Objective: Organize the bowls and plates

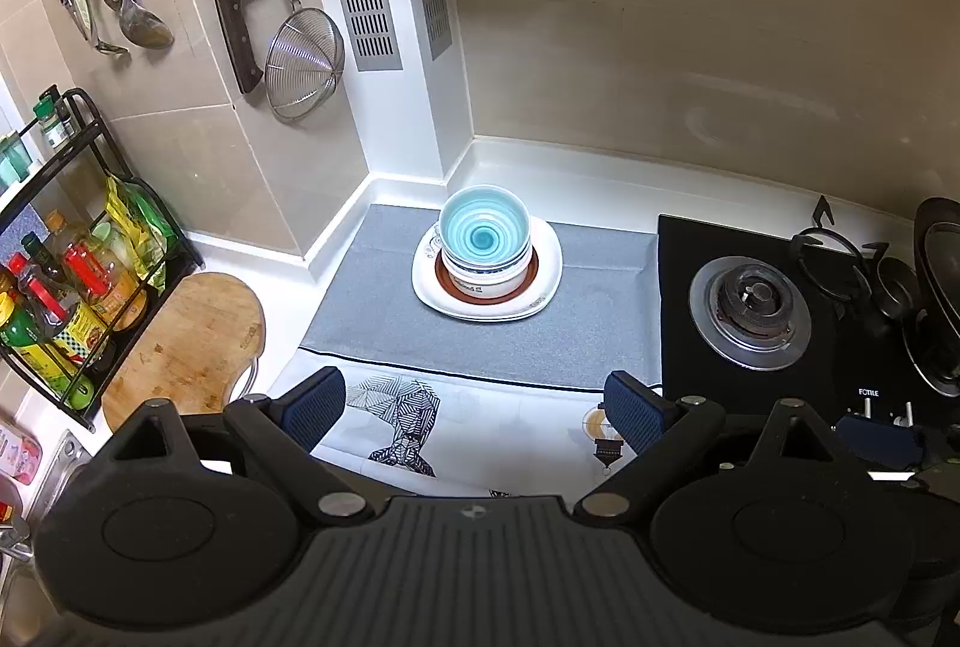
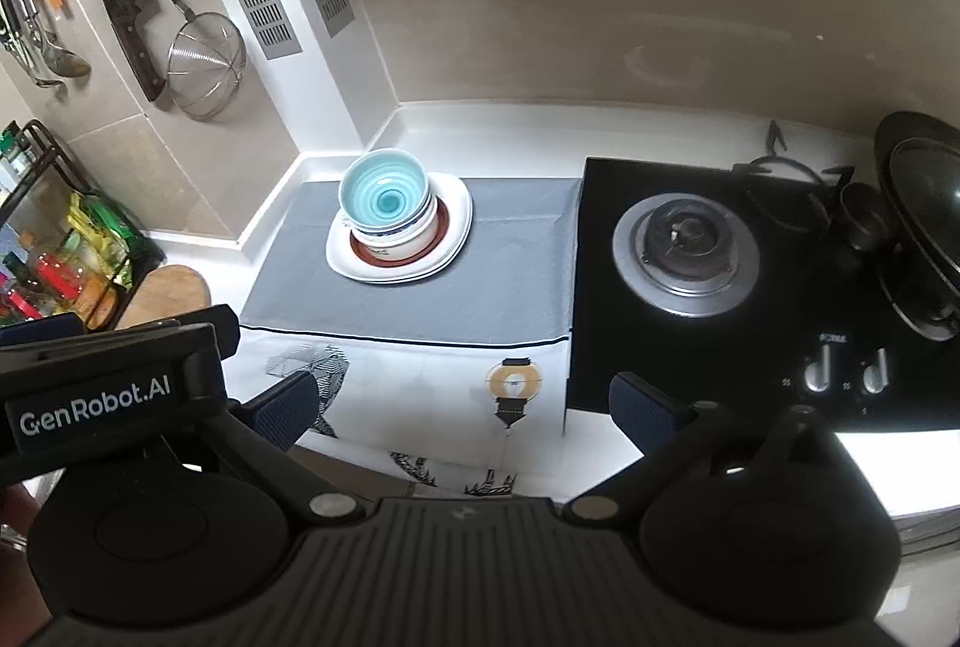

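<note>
A turquoise spiral bowl sits on top of a white bowl, which rests on a red-brown plate on stacked white plates. The stack stands on a grey mat near the counter's back corner. The stack also shows in the right wrist view, with the turquoise bowl over the white plates. My left gripper is open and empty, held back above the patterned cloth. My right gripper is open and empty, likewise well short of the stack.
A gas stove with a dark wok lies to the right. A round wooden board and a bottle rack stand at the left. A strainer, a cleaver and ladles hang on the wall.
</note>
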